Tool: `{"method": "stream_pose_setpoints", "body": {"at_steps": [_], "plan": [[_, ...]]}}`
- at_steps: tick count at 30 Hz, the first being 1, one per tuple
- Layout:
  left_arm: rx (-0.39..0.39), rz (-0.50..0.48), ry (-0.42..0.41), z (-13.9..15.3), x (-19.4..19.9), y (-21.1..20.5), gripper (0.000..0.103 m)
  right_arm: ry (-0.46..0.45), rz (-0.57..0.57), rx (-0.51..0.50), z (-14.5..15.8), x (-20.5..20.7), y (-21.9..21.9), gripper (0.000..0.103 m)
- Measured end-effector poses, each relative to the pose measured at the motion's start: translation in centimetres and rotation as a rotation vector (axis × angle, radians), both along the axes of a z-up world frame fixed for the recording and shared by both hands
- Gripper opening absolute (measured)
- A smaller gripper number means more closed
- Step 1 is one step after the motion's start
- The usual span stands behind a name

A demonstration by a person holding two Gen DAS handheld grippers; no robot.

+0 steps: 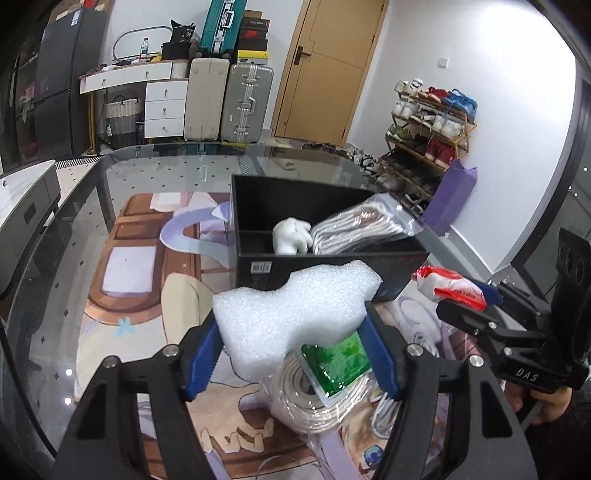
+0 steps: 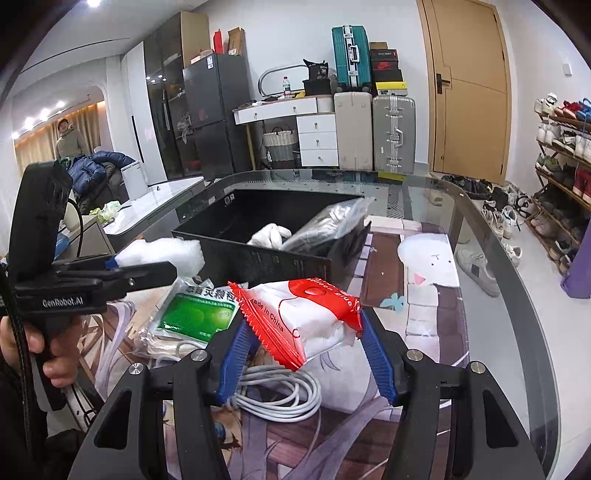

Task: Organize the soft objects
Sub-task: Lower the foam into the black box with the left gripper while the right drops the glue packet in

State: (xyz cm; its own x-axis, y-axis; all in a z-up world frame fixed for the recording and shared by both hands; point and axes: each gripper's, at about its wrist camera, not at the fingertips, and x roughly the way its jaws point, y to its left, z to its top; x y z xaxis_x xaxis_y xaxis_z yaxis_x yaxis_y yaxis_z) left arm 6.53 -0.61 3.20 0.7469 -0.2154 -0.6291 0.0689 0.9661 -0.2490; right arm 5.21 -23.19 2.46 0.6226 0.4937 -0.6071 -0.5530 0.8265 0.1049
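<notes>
White foam block [image 1: 295, 310] sits pinched in the left gripper [image 1: 293, 354], near the black box [image 1: 258, 273]. Beside that box, the right gripper [image 2: 303, 354] pinches a red-and-white packet [image 2: 306, 317].

You're working in bright, even indoor light. Ceiling spots [image 2: 92, 3] glow upper left in the right wrist view, and small glints dot the glass table [image 1: 66, 369]. Both views bend strongly toward dark, vignetted corners. Focus is sharp, with no motion blur and soft shadows.
</notes>
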Motion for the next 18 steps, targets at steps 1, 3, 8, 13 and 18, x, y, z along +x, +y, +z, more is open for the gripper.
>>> {"method": "stream_pose_setpoints", "body": {"at_steps": [1,3,8,13,18], "plan": [[0.0,0.001,-0.006,0.3,0.0,0.2,0.069,-0.005,0.003,0.002,0.2,-0.1,0.1,0.059],[-0.001,0.004,-0.018,0.9,0.2,0.4,0.069,-0.017,0.01,0.005,0.8,-0.2,0.2,0.059],[-0.006,0.009,-0.04,2.0,1.4,0.8,0.069,-0.036,0.022,0.024,2.3,0.4,0.9,0.059],[-0.003,0.017,-0.045,2.2,3.5,0.8,0.069,-0.066,0.017,0.0,3.3,1.9,2.3,0.059],[-0.001,0.024,-0.037,1.8,5.7,0.8,0.069,-0.083,0.014,-0.016,4.0,3.7,3.4,0.059]]}}
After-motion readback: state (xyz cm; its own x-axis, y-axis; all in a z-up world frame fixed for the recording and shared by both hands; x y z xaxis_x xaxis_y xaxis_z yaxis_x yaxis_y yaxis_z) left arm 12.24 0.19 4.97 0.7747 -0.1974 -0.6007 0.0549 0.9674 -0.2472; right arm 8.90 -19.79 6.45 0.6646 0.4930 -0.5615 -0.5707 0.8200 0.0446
